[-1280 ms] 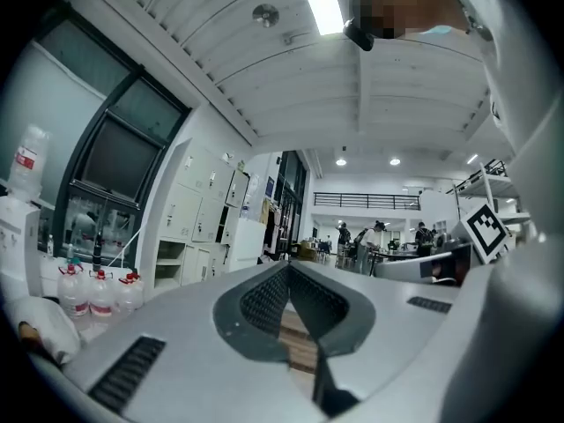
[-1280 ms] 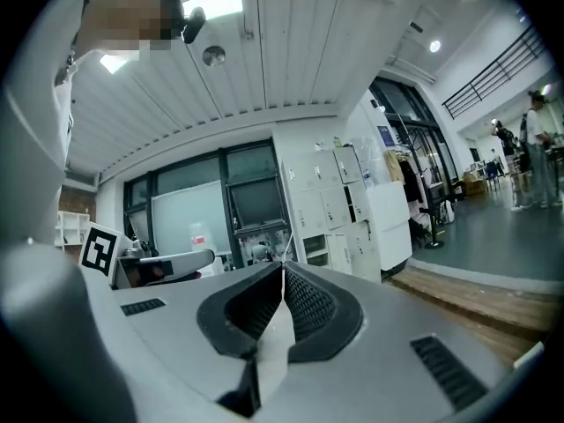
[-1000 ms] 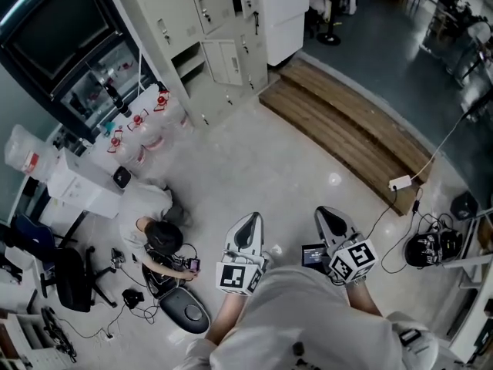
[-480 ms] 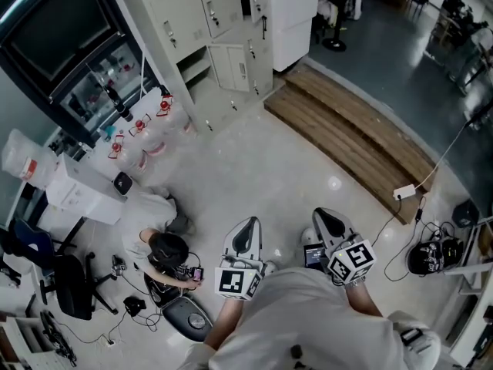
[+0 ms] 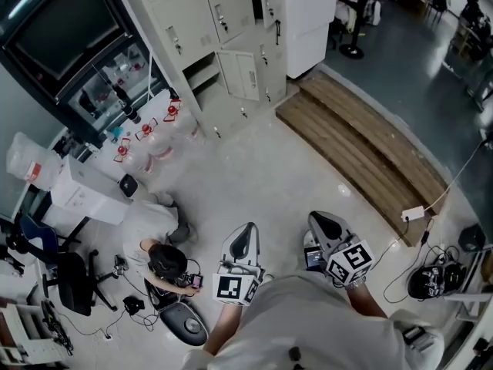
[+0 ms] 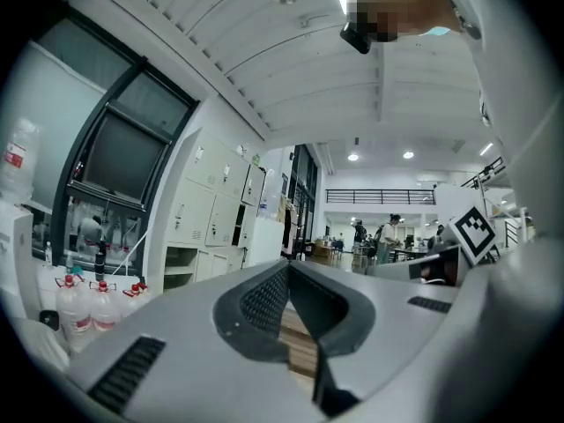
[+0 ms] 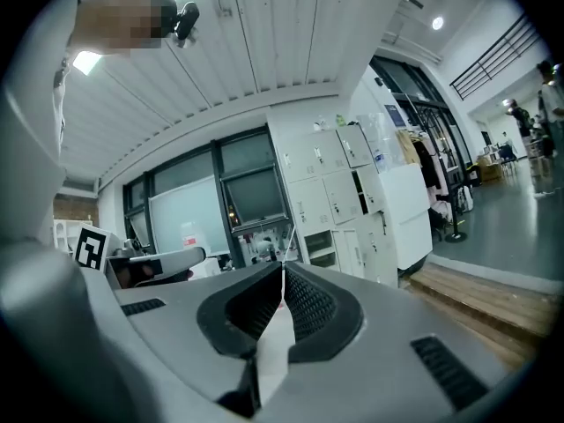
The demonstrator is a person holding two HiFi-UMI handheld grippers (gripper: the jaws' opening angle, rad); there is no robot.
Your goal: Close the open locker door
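A bank of beige lockers (image 5: 208,21) stands at the top of the head view, several steps away. One low door (image 5: 240,74) hangs open, with the bare shelves of its compartment (image 5: 202,72) to its left. Both grippers are held in front of the person's chest, far from the lockers. My left gripper (image 5: 246,231) is shut with nothing in it, and its tips (image 6: 288,268) meet. My right gripper (image 5: 322,220) is shut too and also empty. In the right gripper view the open door (image 7: 345,250) shows beyond the closed tips (image 7: 282,270).
A person (image 5: 158,245) crouches on the floor at the left, beside a chair (image 5: 69,280). Water bottles (image 5: 146,129) line the wall left of the lockers. A wooden platform (image 5: 362,149) runs along the right. Cables and a power strip (image 5: 412,213) lie at the right.
The lockers and the open door have slid lower and to the right in the head view and look a little nearer. Both grippers stay shut in front of the chest.
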